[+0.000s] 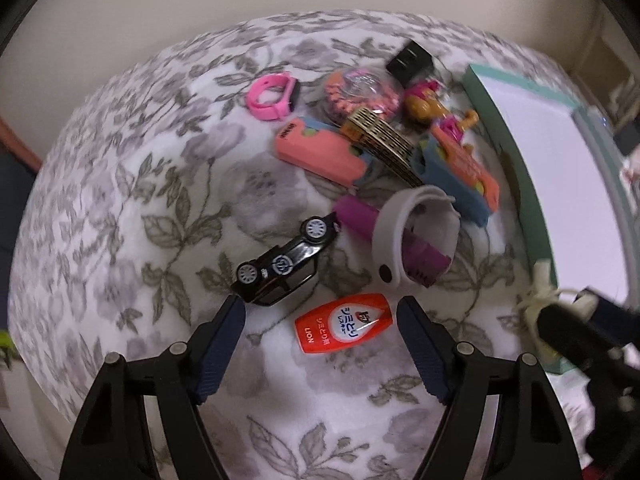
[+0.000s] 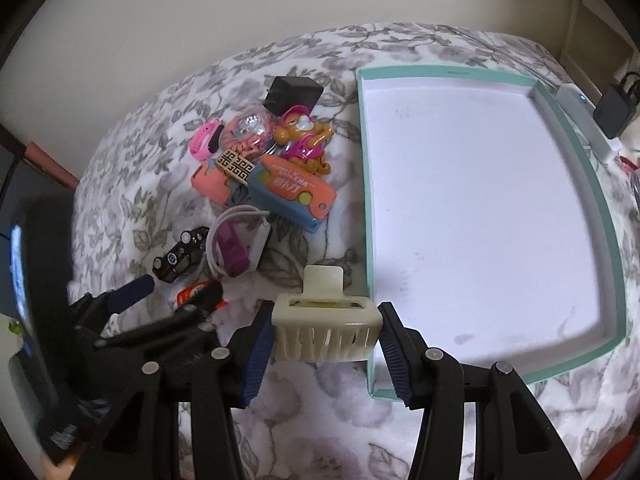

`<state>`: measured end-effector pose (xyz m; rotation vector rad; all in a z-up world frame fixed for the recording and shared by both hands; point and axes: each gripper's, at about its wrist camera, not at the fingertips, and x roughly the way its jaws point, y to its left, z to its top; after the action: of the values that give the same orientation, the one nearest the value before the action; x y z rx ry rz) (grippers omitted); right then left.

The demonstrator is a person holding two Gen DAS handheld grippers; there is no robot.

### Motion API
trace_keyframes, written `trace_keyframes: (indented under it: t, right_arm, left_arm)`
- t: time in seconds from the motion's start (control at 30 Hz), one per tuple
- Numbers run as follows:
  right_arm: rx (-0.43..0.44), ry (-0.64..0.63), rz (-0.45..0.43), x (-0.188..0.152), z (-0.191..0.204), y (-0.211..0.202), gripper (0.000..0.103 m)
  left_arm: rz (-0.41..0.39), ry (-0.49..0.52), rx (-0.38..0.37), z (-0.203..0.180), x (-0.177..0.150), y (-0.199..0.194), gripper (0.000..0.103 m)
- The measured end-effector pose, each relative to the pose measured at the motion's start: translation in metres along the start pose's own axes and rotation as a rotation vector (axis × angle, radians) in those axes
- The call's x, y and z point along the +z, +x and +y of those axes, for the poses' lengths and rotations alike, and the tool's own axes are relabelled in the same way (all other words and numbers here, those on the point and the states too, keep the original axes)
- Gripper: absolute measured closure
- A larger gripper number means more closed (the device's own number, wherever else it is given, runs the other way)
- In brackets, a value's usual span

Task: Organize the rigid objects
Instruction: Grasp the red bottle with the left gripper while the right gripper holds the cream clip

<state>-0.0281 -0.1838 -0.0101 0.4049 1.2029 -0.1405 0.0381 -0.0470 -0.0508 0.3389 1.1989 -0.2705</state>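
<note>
Cream hair clip (image 2: 325, 330) crosswise, seemingly teeth-down, clenched in right hand-held gripper (image 2: 326, 344); left hand-held gripper (image 1: 320, 336) spread wide.

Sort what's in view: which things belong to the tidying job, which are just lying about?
Job: cream hair claw in right gripper, teal tray, orange bottle between open left gripper fingers, black toy car.
Lying about: power bank, black charger.

1. The left gripper (image 1: 320, 312) has matte black angular arms with triangular cut-outs.
2. Its fingers (image 1: 218, 354) carry ribbed navy-blue pads.
3. Round silver pivot pins sit on the linkages.
4. The right gripper (image 2: 326, 336) has the same black frame, navy ribbed pads (image 2: 256, 356) and silver pins.
</note>
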Motion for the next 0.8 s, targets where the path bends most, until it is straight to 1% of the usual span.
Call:
trace_keyframes:
  t: [0.07,0.17,0.23,0.3,0.33,0.43,0.5,0.57,0.7,0.8]
  right_arm:
    - [0.008,0.012,-0.001,0.0,-0.002,-0.001,0.049]
    - [0.013,0.015,0.001,0.001,-0.002,-0.001,0.049]
    - [0.014,0.016,0.002,0.001,-0.003,-0.001,0.049]
    - [0.014,0.016,0.001,0.001,-0.003,-0.001,0.049]
    - [0.015,0.016,0.002,0.001,-0.003,-0.001,0.049]
    - [0.016,0.018,0.003,0.001,-0.003,-0.001,0.049]
    - [0.018,0.019,0.005,0.001,-0.003,-0.001,0.049]
    - [0.021,0.022,0.009,0.0,-0.003,0.001,0.049]
    - [0.026,0.025,0.011,-0.001,-0.004,0.001,0.049]
    - [0.027,0.027,0.012,-0.002,-0.004,0.001,0.049]
  left_arm:
    - [-0.002,0.045,0.016,-0.007,-0.001,0.002,0.024]
    - [0.002,0.093,0.019,-0.014,-0.002,0.005,0.024]
    - [0.013,0.122,0.02,-0.019,-0.003,0.008,0.028]
    - [0.03,0.147,0.029,-0.024,-0.003,0.012,0.038]
    - [0.039,0.161,0.029,-0.026,-0.004,0.015,0.039]
    - [0.045,0.148,0.017,-0.025,-0.002,0.014,0.045]
    - [0.057,0.14,0.015,-0.023,-0.002,0.015,0.051]
    - [0.065,0.134,0.004,-0.022,-0.001,0.015,0.052]
    - [0.086,0.136,0.003,-0.022,-0.002,0.013,0.061]
    - [0.107,0.122,-0.033,-0.019,-0.005,0.009,0.066]
